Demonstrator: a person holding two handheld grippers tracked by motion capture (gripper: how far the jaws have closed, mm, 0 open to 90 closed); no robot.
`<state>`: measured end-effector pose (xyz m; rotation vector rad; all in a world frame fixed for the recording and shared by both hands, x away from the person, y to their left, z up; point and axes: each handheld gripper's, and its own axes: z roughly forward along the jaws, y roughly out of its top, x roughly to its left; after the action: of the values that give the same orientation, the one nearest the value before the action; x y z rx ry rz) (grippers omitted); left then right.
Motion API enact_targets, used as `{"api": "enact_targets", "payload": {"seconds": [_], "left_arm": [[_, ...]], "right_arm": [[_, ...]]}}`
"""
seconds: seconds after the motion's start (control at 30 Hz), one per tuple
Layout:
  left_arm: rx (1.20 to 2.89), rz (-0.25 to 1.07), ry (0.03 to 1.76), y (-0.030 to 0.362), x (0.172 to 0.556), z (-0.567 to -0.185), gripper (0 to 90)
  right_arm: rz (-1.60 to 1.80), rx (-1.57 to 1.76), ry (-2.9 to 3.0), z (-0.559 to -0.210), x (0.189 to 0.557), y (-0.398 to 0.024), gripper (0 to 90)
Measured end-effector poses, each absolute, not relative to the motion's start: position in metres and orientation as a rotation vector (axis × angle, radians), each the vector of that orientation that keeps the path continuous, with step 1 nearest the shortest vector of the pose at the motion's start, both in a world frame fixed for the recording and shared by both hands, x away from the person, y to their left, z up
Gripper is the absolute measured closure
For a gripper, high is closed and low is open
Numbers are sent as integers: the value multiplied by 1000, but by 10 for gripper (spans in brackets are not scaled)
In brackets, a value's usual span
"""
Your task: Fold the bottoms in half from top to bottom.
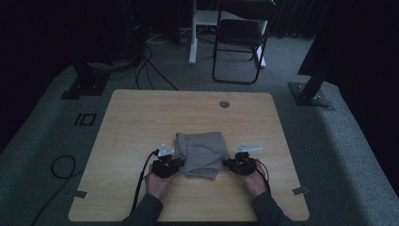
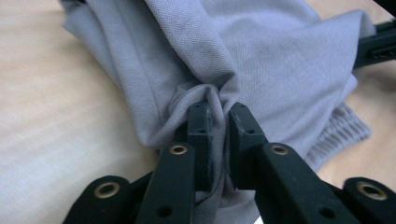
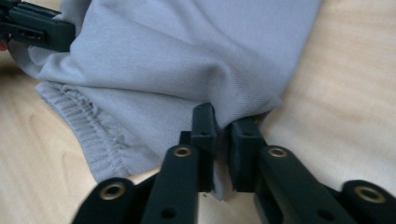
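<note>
while i watch from the high view, a folded grey knit garment point(image 1: 201, 154) lies at the lower middle of the frame on a light wooden table with rounded corners point(image 1: 141, 117), nearer the person's edge than the far one. my left gripper point(image 1: 175, 163) sits at the cloth's left edge and my right gripper point(image 1: 230, 163) at its right edge, a hand point(image 1: 157, 184) behind the left one and another hand point(image 1: 256, 181) behind the right.

in the left gripper view, the two black jaws are drawn narrow on a bunched pinch of the grey fabric point(image 2: 210, 56) at the centre of the frame; a ribbed hem point(image 2: 343, 130) shows at the right, and part of the other gripper's black jaw point(image 2: 378, 44) enters at the upper right.

in the right gripper view, the jaws are likewise closed narrow on the garment's edge point(image 3: 187, 60) just below centre, with a ribbed hem point(image 3: 93, 140) at the lower left and the other gripper point(image 3: 35, 28) at the upper left.

beyond the table, a dark folding chair point(image 1: 240, 42) stands on grey carpet at the top of the high view.
</note>
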<state>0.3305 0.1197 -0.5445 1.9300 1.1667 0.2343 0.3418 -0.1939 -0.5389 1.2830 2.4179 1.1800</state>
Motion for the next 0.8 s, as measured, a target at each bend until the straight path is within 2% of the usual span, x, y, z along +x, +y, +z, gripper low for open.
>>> {"api": "enact_targets", "payload": {"seconds": [0.17, 0.27, 0.47, 0.63, 0.7, 0.8], "left_arm": [[1880, 271, 1216, 120, 358, -536, 834], [1830, 237, 1221, 123, 364, -529, 836], [1749, 184, 1142, 140, 339, -502, 835], [1784, 111, 1126, 151, 320, -503, 828], [1824, 91, 1123, 151, 313, -508, 801], [1844, 92, 1125, 153, 306, -515, 689]], "right_arm": [[1216, 1270, 2362, -528, 362, -190, 865], [1252, 1258, 2342, -520, 368, -193, 866], [1305, 1174, 2364, -504, 348, -203, 873], [1321, 1135, 2409, -503, 327, -216, 875], [1327, 1130, 2450, -506, 320, -220, 835], [1314, 1134, 2453, -509, 313, -227, 650]]}}
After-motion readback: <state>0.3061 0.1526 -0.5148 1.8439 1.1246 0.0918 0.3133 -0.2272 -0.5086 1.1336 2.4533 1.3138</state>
